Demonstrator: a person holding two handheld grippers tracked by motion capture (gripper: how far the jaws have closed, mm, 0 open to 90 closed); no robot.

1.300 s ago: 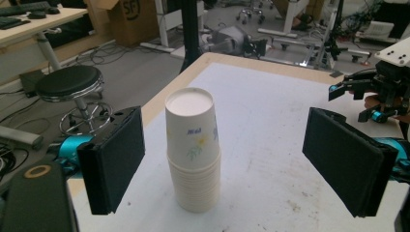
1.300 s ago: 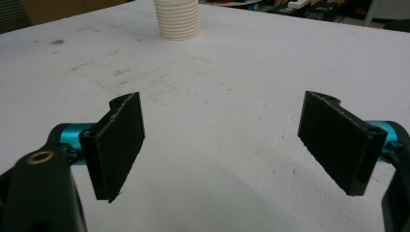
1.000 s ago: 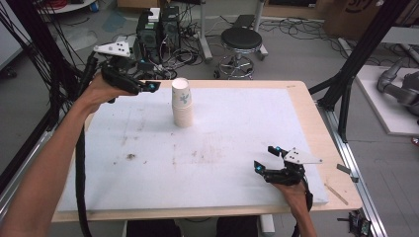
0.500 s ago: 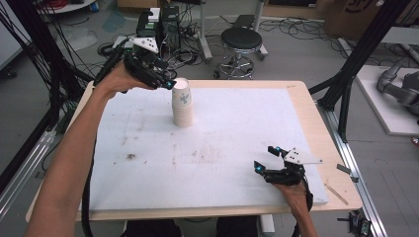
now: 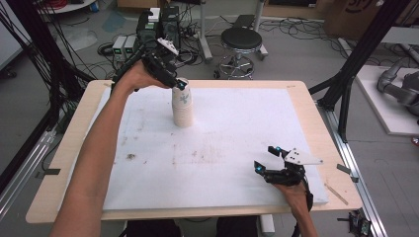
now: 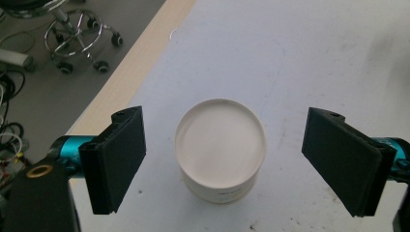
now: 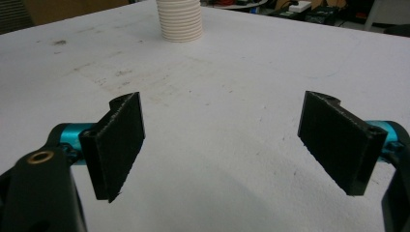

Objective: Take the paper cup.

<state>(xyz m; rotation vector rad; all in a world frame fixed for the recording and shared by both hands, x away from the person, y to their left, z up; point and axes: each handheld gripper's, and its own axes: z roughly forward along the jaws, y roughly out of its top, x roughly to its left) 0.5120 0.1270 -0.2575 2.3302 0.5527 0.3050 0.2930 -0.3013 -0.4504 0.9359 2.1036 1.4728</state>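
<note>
A stack of white paper cups (image 5: 182,109) stands upside down on the white mat (image 5: 232,128), left of centre toward the far edge. My left gripper (image 5: 179,84) hovers right above its top, pointing down, open. In the left gripper view the round cup bottom (image 6: 220,145) lies between the two wide-apart pads (image 6: 118,157), touching neither. My right gripper (image 5: 268,159) rests low near the front right of the mat, open, nothing between its pads (image 7: 118,140). The ribbed cup stack (image 7: 180,20) appears far off in the right gripper view.
The mat covers a wooden table (image 5: 71,148) with bare edges all round. Dark smudges (image 5: 131,156) mark the mat at the left. Beyond the far edge stand a black stool (image 5: 241,42), electronics boxes (image 5: 158,22) and cables. Black frame posts (image 5: 353,74) rise at the right.
My left gripper moved right from beside the cup stack and tilted downward until it sits over the stack's top. The right gripper stayed in place.
</note>
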